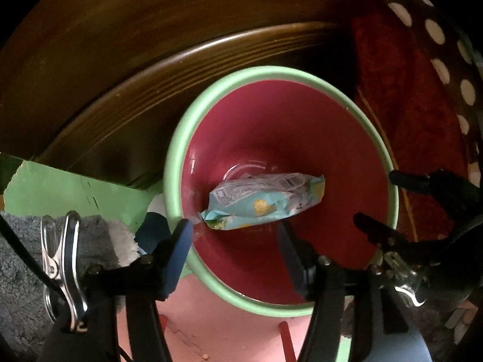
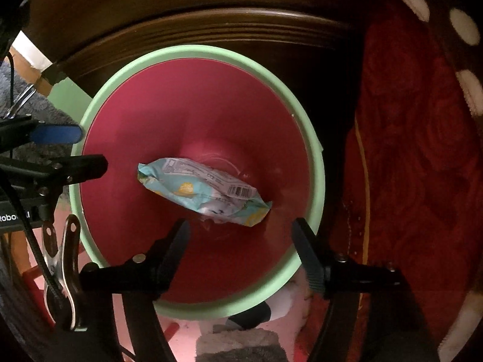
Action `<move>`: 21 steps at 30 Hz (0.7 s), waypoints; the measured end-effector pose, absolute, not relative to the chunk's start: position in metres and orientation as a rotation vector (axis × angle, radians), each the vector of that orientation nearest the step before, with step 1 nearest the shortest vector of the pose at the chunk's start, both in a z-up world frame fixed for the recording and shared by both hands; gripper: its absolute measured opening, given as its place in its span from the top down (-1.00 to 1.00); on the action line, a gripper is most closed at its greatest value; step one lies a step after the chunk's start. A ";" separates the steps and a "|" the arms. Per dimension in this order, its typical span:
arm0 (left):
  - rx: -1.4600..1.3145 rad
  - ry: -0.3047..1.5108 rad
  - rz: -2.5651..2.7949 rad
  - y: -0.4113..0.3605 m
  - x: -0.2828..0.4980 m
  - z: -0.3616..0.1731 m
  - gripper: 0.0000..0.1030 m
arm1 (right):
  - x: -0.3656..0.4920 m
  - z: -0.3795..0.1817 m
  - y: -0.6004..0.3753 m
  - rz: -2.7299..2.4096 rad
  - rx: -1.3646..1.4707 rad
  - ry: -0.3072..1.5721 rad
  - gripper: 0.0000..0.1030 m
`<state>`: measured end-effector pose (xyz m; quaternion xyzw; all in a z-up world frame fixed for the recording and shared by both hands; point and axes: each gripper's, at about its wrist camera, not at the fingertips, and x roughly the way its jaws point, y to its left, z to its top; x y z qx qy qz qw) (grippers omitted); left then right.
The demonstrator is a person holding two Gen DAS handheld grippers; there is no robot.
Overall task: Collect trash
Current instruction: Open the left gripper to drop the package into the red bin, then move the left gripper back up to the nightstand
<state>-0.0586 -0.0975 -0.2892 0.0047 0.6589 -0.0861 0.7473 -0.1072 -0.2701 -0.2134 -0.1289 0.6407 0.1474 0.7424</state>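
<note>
Jaws: both pairs stand wide, nothing between the pads. Left gripper (image 1: pixel 235 238) sits at the lower middle of its view, one blue pad outside the bin's near-left rim, the other over the red inside. Right gripper (image 2: pixel 240 235) is at the lower middle of its own view, both black fingers over the bin mouth, empty.

Left to right in the left view: grey rug (image 1: pixel 21 241) at lower left, green board (image 1: pixel 60 190) beside it, then the bin (image 1: pixel 172 166), green rim and red interior, centre frame. The wrapper (image 1: pixel 265 202), a crumpled light-blue snack packet with a barcode, lies at the bottom of the bin, apart from all fingers. Right gripper's fingers poke in at the right edge. Red cloth (image 1: pixel 407 120) at the far right.

Judgement: this is the drop step and it looks done, the wrapper is in. To finish well: lift both grippers straight up, jaws kept wide, so no pad catches the rim and tips the bin. Left pad straddling the rim is the risk. Then look for the next piece; none is visible here.
</note>
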 end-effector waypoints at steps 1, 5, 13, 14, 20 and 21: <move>0.011 1.442 -0.189 -0.098 -0.058 -0.291 -0.20 | -0.107 -0.208 -0.270 0.320 -0.278 1.402 -0.42; 0.012 1.441 -0.192 -0.101 -0.058 -0.289 -0.21 | -0.103 -0.206 -0.285 0.317 -0.231 1.395 -0.42; 0.011 1.439 -0.189 -0.100 -0.058 -0.285 -0.21 | -0.095 -0.216 -0.294 0.317 -0.150 1.383 -0.43; 0.008 1.436 -0.191 -0.101 -0.059 -0.284 -0.21 | -0.095 -0.213 -0.294 0.316 -0.151 1.378 -0.43; 0.035 1.414 -0.215 -0.107 -0.061 -0.271 -0.21 | -0.098 -0.215 -0.298 0.316 -0.139 1.368 -0.43; 0.041 1.406 -0.218 -0.108 -0.061 -0.268 -0.21 | -0.099 -0.213 -0.299 0.317 -0.132 1.366 -0.43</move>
